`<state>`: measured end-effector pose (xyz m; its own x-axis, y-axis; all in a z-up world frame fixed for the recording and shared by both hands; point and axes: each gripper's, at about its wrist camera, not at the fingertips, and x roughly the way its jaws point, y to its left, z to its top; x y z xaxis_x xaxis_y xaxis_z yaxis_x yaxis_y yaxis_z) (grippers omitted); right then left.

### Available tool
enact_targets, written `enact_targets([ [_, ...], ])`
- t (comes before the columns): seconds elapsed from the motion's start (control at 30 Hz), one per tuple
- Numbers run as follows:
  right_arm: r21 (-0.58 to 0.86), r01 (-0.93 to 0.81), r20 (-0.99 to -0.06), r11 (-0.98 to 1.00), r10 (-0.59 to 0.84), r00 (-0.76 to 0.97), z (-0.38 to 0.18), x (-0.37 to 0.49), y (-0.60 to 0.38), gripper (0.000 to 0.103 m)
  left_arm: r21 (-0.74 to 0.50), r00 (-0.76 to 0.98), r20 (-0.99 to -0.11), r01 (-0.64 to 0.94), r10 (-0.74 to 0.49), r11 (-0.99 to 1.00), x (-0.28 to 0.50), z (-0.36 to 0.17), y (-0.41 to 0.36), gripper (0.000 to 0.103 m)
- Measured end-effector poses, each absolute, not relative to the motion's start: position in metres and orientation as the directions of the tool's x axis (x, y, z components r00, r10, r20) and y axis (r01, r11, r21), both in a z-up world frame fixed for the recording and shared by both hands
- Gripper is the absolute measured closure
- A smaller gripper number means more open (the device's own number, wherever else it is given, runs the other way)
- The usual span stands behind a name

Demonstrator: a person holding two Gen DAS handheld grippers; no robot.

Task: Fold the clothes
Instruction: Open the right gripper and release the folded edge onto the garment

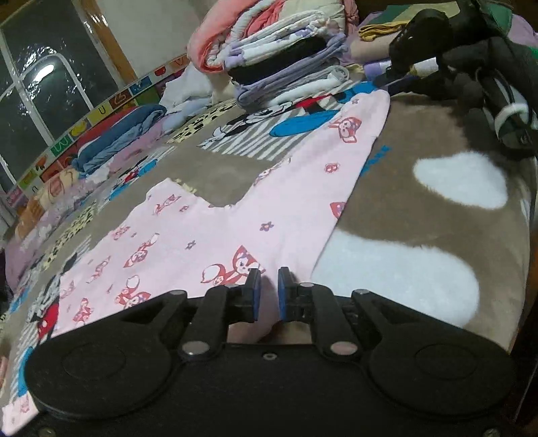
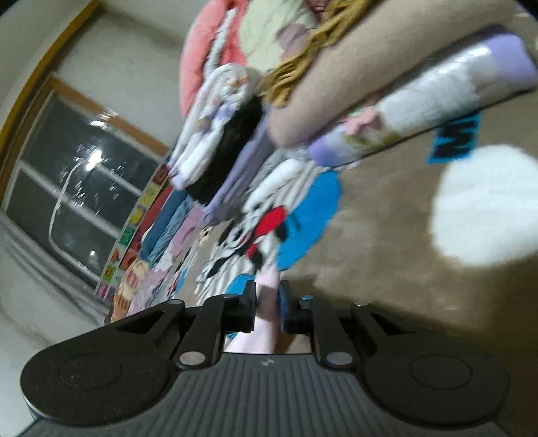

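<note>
Pink trousers (image 1: 215, 235) printed with red foxes lie flat on the brown cartoon blanket (image 1: 403, 208), legs running away toward the far clothes. My left gripper (image 1: 269, 289) is shut on the near edge of the trousers, pink cloth pinched between its blue pads (image 1: 256, 292). In the right wrist view, my right gripper (image 2: 268, 302) is shut on a fold of the same pink trousers (image 2: 265, 312), raised over the blanket (image 2: 386, 269). That view is tilted and blurred.
A tall stack of folded clothes (image 1: 279, 57) stands at the far side of the bed. Blue folded garments (image 1: 117, 134) lie along the left by the window (image 1: 43, 90). More clothes (image 1: 380, 30) are piled at the back right.
</note>
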<state>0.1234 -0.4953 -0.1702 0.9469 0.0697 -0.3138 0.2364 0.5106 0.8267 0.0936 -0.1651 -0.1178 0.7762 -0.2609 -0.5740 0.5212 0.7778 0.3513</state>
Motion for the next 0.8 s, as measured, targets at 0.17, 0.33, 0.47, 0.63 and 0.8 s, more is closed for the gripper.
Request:
enact_targets([
  [0.17,0.81,0.236,-0.341,0.538,0.104,0.934,-0.171,0.137,-0.51,0.071,0.317,0.774,-0.572,0.513,-0.271,0.798,0.092,-0.123,-0.16,0.095],
  [0.33,0.732,0.125,-0.382,0.67,0.251,0.889,-0.159,0.177,-0.506,0.055,0.293,0.772,-0.572,0.51,-0.279,0.809,0.09,-0.124,-0.158,0.095],
  [0.47,0.706,0.055,-0.412,0.706,0.347,0.843,-0.16,0.2,-0.498,0.073,0.291,0.771,-0.57,0.512,-0.284,0.808,0.089,-0.125,-0.157,0.095],
  [0.63,0.655,-0.026,-0.353,0.756,0.335,0.874,-0.147,0.193,-0.485,0.093,0.277,0.767,-0.572,0.514,-0.29,0.812,0.089,-0.125,-0.154,0.095],
  [0.8,0.612,0.099,-0.446,0.785,0.239,0.862,-0.156,0.195,-0.489,0.093,0.274,0.766,-0.573,0.513,-0.29,0.814,0.089,-0.124,-0.153,0.095],
])
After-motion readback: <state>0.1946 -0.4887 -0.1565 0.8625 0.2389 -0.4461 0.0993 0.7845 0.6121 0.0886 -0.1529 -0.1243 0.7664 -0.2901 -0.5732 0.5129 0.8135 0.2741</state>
